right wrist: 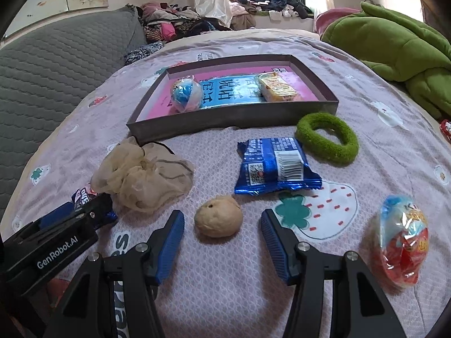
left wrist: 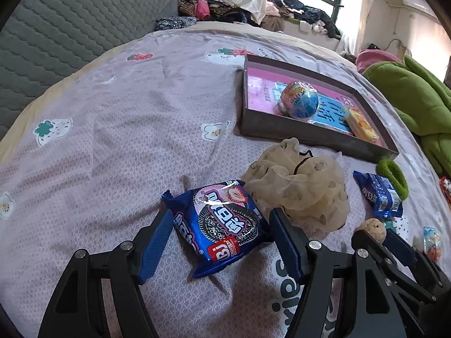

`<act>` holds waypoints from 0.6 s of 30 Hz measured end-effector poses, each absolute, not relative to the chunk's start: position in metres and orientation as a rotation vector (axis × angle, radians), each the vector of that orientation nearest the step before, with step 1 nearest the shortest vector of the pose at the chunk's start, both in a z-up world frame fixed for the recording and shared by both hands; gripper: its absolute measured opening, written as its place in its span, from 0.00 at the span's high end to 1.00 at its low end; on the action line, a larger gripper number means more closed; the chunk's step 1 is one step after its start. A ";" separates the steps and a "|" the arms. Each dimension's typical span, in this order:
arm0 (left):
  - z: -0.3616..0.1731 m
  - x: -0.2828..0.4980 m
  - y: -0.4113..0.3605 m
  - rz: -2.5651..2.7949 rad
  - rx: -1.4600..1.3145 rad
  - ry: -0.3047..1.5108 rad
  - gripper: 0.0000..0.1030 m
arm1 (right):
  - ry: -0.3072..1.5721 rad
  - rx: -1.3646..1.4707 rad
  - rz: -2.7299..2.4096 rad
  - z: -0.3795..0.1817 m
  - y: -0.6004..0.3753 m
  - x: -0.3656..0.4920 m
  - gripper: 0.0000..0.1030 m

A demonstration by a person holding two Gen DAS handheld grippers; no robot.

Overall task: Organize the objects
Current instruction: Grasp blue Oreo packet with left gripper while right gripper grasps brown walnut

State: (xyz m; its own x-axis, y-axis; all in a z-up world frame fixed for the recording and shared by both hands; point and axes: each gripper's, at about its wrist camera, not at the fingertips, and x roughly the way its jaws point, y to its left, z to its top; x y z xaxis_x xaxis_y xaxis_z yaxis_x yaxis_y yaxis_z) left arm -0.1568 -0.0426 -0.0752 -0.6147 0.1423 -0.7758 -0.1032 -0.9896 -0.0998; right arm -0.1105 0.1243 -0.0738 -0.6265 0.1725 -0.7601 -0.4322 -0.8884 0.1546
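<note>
Blue ribbed pads on both grippers, both spread wide, nothing clamped. Left gripper (left wrist: 221,242) sits low centre of the left wrist view, jaws apart on either side of a blue cookie packet (left wrist: 218,222) with a strawberry print; packet lies flat on the bed sheet (left wrist: 112,140), whether the pads touch it cannot be told. Right gripper (right wrist: 222,239) sits low centre of the right wrist view, released, jaws flanking a small tan ball (right wrist: 218,219) that rests on the sheet, gaps visible on both sides.

Beige sheer pouch (right wrist: 141,174) with a black drawstring lies crumpled at left centre of the right wrist view, just beside the tan ball and near the front wall of the tray. Second blue snack packet (right wrist: 274,166), barcode side up, sits centre right, above the ball. Green fuzzy ring (right wrist: 327,138) lies right of it, near the tray's front right corner. Red and blue wrapped candy (right wrist: 403,242) sits at the lower right, apart from the rest.

Dark shallow tray (right wrist: 225,121) takes the upper centre of the frame, pink and blue book lining its floor. Inside: a blue and pink wrapped ball (right wrist: 186,94) on the left side, a yellow snack pack (right wrist: 277,87) on the right side. Green plush blanket (right wrist: 394,36) fills the upper right. Grey quilted cover (right wrist: 56,64) fills the upper left.
</note>
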 end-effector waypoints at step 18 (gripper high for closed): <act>-0.083 -0.160 -0.042 2.692 -1.475 -0.151 0.40 | 0.490 -1.127 2.502 -0.079 0.128 -0.115 0.65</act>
